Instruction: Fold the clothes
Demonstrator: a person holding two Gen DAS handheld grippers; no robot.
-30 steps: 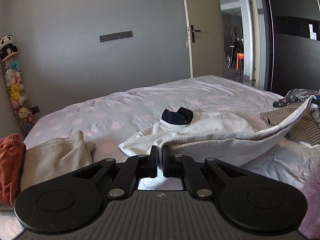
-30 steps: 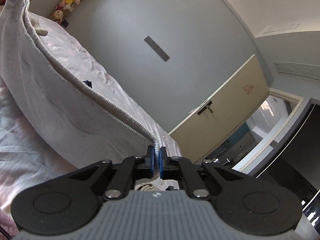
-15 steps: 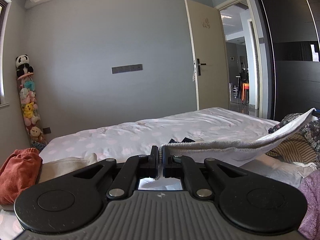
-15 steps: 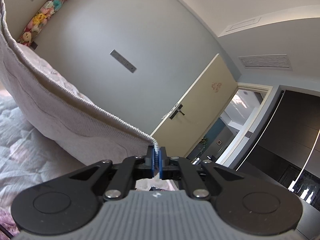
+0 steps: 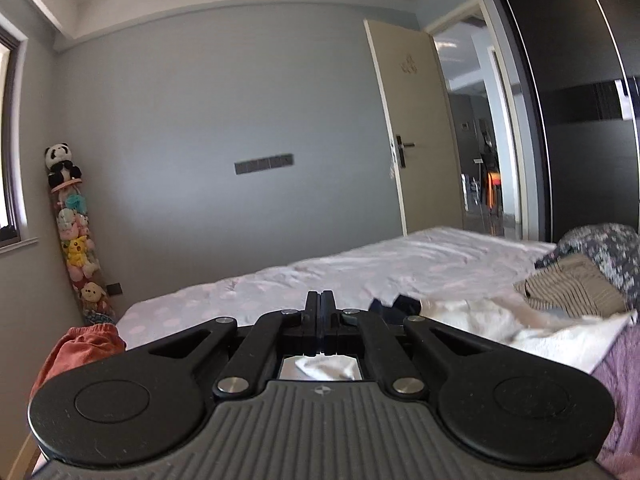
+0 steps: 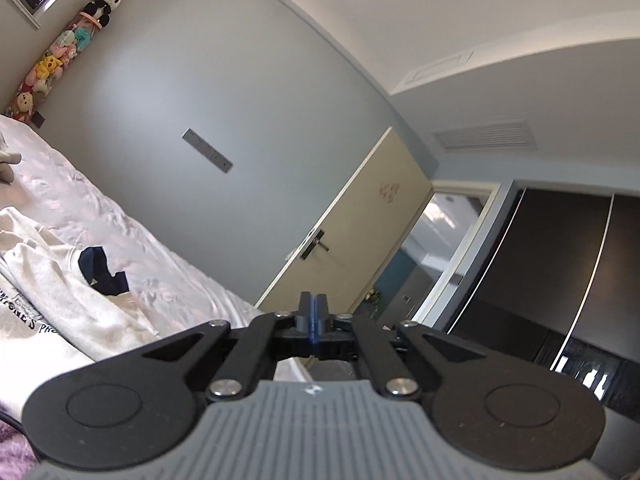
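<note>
1. Grey bedroom walls and a cream door point(image 5: 416, 128) stand behind a bed point(image 5: 320, 276) spread with a pale pink-dotted cover, which carries all the clothes.
2. Both tools are pressed together with nothing between them: the left gripper point(image 5: 319, 300) and the right gripper point(image 6: 313, 304) each show pads meeting and no cloth pinched.
3. A white sweatshirt point(image 6: 60, 300) lies flat on the bed, its dark navy collar point(image 6: 102, 270) towards the far edge and its printed body towards the near edge, so its long axis runs near to far.
4. From the left gripper it lies ahead and to the right; from the right gripper, ahead and to the left. Judging by that, it sits between the two hands, neither clearly nearer.
5. At the bed's right edge a striped garment point(image 5: 572, 290) and a dark floral one point(image 5: 608, 248) lie just beside the sweatshirt and could be caught in a sideways fold.
6. Near the left edge lies an orange garment point(image 5: 80, 348), well apart; a purple fleece point(image 5: 620, 380) lies at the near right.
</note>
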